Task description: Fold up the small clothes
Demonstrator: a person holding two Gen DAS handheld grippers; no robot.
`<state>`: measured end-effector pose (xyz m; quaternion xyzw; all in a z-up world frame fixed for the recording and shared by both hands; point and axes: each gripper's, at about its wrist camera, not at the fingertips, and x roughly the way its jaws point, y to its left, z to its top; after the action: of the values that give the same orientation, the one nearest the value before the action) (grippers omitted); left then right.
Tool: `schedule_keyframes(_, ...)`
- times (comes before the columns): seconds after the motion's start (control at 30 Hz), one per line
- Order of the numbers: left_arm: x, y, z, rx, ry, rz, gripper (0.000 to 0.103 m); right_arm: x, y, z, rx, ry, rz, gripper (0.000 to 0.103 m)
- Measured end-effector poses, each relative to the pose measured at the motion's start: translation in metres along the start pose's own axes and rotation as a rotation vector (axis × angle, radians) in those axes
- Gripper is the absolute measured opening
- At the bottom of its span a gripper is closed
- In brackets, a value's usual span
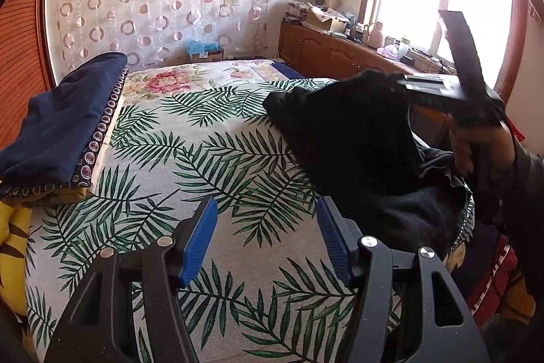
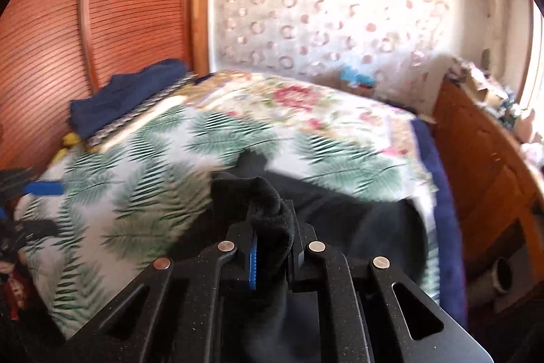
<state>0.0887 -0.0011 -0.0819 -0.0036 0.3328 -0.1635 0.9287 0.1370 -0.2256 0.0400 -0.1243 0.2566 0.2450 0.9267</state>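
A black small garment hangs over the right side of the bed with the leaf-print cover. My right gripper is shut on a bunched edge of the black garment and lifts it off the bed; it shows in the left wrist view at the right, held by a hand. My left gripper is open and empty, low over the leaf cover, just left of the garment's lower part. The right wrist view is motion-blurred.
A folded navy cloth stack lies on the bed's left side, in front of a wooden slatted door. A wooden cabinet with clutter runs under the window at the right. A floral quilt covers the far bed.
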Motion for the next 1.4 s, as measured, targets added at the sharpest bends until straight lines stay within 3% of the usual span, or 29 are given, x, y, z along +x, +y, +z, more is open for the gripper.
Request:
schedule_keyframes(0.3, 0.005, -0.001, -0.002, -0.003, 0.013, -0.007, 0.062, 0.037, -0.058, 0.013, 0.062, 0.089, -0.179, 0.011)
schedule_keyframes(0.43, 0.007, -0.003, -0.003, -0.003, 0.019, -0.010, 0.062, 0.049, -0.077, 0.006, 0.199, 0.126, -0.145, 0.011)
schedule_keyframes(0.53, 0.010, -0.004, -0.003, -0.001, 0.027, -0.012, 0.062, 0.048, -0.077, 0.002, 0.219, 0.125, -0.160, 0.013)
schedule_keyframes(0.57, 0.011, -0.004, -0.004, -0.003, 0.027, -0.013, 0.062, 0.046, -0.079, 0.002, 0.220, 0.127, -0.151, 0.018)
schedule_keyframes(0.6, 0.012, -0.005, -0.004, -0.008, 0.025, -0.014, 0.062, 0.044, -0.078, 0.002, 0.225, 0.133, -0.140, 0.029)
schedule_keyframes(0.77, 0.019, -0.004, -0.007, -0.037, 0.031, -0.027, 0.062, 0.033, -0.086, 0.006, 0.211, 0.125, -0.145, 0.043)
schedule_keyframes(0.93, 0.023, -0.008, -0.007, -0.038, 0.036, -0.034, 0.062, 0.033, -0.089, 0.000, 0.193, 0.117, -0.113, 0.044)
schedule_keyframes(1.17, 0.025, -0.019, -0.008, -0.003, 0.047, -0.041, 0.062, 0.076, -0.096, -0.008, 0.199, 0.266, -0.133, 0.044)
schedule_keyframes(1.27, 0.026, -0.020, -0.009, 0.002, 0.053, -0.041, 0.062, 0.088, -0.107, -0.008, 0.243, 0.284, -0.108, 0.044)
schedule_keyframes(1.3, 0.026, -0.020, -0.009, 0.002, 0.055, -0.043, 0.062, 0.089, -0.109, -0.008, 0.250, 0.281, -0.097, 0.040)
schedule_keyframes(1.33, 0.026, -0.020, -0.010, 0.001, 0.057, -0.044, 0.062, 0.091, -0.112, -0.009, 0.246, 0.269, -0.078, 0.011)
schedule_keyframes(1.4, 0.028, -0.021, -0.010, 0.003, 0.061, -0.045, 0.062, 0.086, -0.105, -0.007, 0.186, 0.242, -0.037, 0.006)
